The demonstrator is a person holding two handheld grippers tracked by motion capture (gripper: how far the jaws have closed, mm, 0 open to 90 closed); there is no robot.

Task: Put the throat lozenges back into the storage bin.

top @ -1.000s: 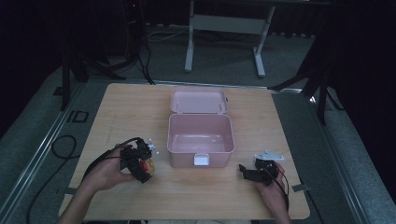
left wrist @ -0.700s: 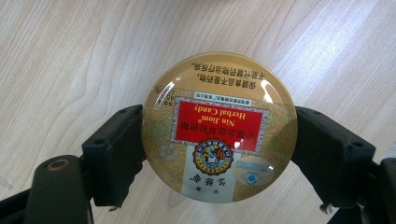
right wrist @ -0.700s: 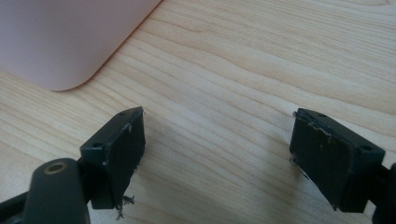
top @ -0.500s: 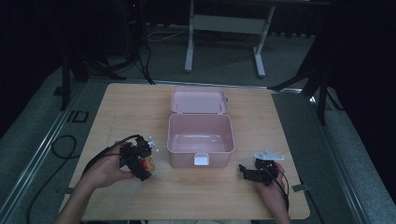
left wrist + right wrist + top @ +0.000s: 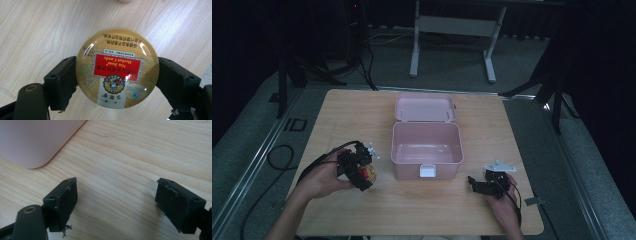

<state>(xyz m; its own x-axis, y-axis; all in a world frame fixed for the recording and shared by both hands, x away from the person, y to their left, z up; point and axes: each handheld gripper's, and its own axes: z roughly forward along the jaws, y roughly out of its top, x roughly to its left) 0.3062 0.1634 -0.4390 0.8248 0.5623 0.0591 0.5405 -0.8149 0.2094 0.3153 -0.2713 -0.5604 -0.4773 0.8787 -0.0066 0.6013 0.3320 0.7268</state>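
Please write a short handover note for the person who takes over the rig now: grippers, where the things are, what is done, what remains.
Left gripper: shut on the round herbal candy tin, gripped on its rim, just left of the pink box.
Right gripper: open, nothing between the jaws, over bare table right of the box's front corner.
Box: at table centre, lid folded back, nothing seen inside.
Done: tin is picked up.
Left, probably: put the tin into the box, then perhaps close the lid.
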